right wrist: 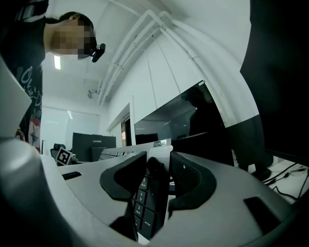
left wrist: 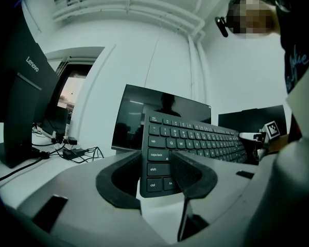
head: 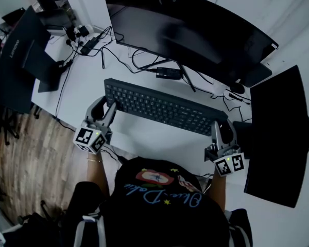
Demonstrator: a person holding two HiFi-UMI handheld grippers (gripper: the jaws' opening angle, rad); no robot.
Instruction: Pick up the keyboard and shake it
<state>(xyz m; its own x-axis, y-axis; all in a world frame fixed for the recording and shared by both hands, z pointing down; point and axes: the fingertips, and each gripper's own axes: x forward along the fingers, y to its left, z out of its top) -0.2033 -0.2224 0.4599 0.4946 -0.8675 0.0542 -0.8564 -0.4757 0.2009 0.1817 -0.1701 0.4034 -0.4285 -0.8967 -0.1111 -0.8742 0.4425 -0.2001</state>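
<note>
While both point roughly level, L tool [head: 107, 107] & R tool [head: 222, 126] clamp keyboard [head: 162, 107] by its ends.

Dark keyboard [head: 162, 107], gripped at both ends

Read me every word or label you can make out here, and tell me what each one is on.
"Lenovo": back of the dark monitor at left.
"caps lock", "shift", "ctrl", "fn": keys of the black keyboard.
Other key legends: too small to read.
Blue cursive on the person's black shirt: unclear.
</note>
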